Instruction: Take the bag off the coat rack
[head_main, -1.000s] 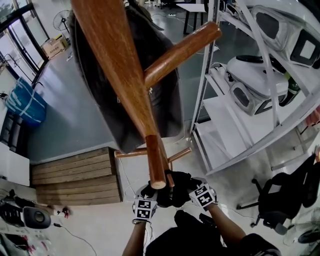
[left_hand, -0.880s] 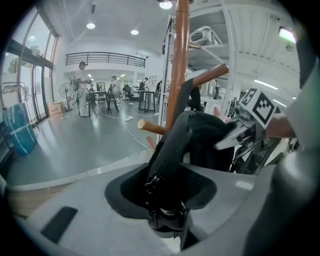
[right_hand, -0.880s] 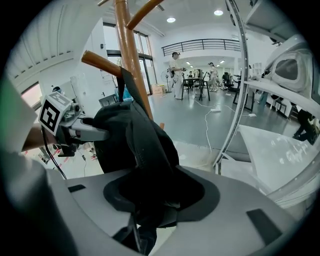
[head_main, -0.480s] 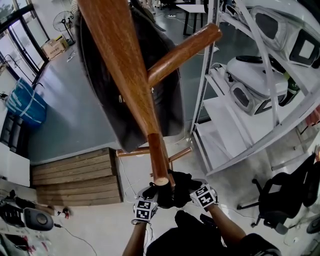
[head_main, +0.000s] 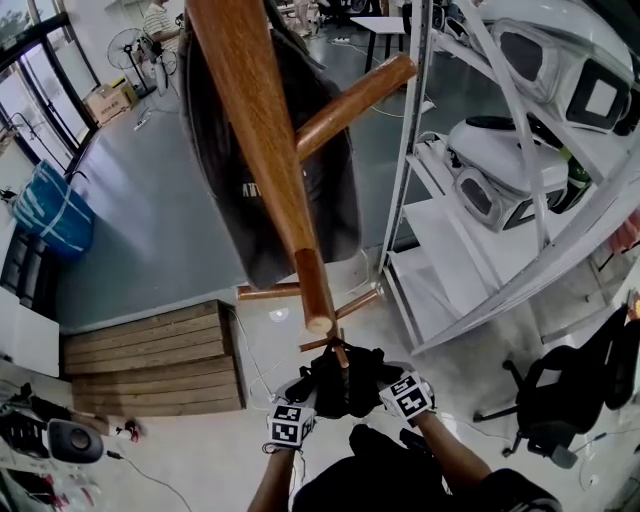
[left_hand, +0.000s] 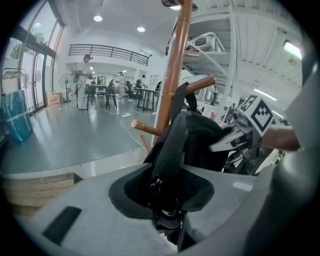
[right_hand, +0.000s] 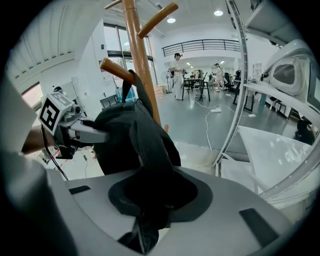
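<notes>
Hand-held grippers (head_main: 304, 388) (head_main: 378, 376), jaws just closing on bag (head_main: 341, 386), beneath coat rack (head_main: 255, 150)

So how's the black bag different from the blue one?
The left gripper and right gripper have just been closing their jaws on the black bag; the blue bag sits alone on the floor. The black bag is plain; the blue bag has pale stripes. Both look soft.
</notes>
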